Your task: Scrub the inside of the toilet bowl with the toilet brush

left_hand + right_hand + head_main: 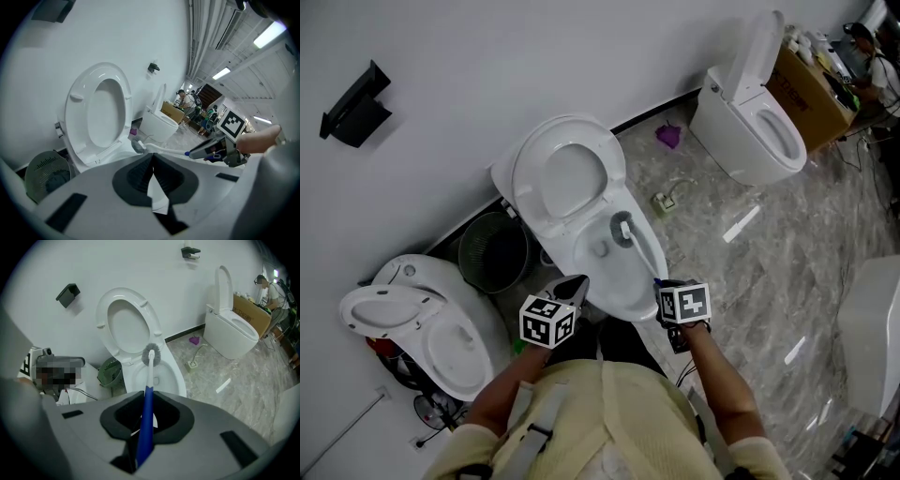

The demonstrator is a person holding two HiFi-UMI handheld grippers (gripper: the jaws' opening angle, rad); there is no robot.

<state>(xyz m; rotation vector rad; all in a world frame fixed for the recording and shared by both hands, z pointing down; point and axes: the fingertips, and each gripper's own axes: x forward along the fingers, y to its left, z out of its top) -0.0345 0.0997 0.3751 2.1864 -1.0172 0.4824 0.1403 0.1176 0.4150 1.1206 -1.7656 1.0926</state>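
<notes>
The toilet [598, 281] stands with its back to the white wall [487, 56], its seat [523, 178] raised upright against that wall and the bowl open; the toilet brush [639, 251] reaches in over the bowl's right rim, its grey bristle head over the middle of the bowl near the back, though I cannot tell whether it touches the porcelain. The right hand-held gripper [145, 397] is clamped on the brush's blue grip, just off the toilet's front right edge; the left hand-held gripper [152, 157] hangs at the front left edge, its jaws brought together at the tips with nothing between them.

To the toilet's left the room is tight; a dark wire waste basket [492, 251] sits just beside its flank, and beyond that a second toilet [422, 319] with its seat down. To the toilet's right the floor [769, 272] lies wider, grey marble-patterned and glossy; a small purple object [668, 136] sits by the wall and a small white block with a cord [664, 201] nearer the bowl; a third toilet [759, 122] stands well apart, a cardboard box [806, 89] behind it.

The box carries dark print too small to read; each hand-held gripper's cube shows black-and-white square markers, no words. A black holder [356, 105] is fixed to the wall, up and left of the toilet.
</notes>
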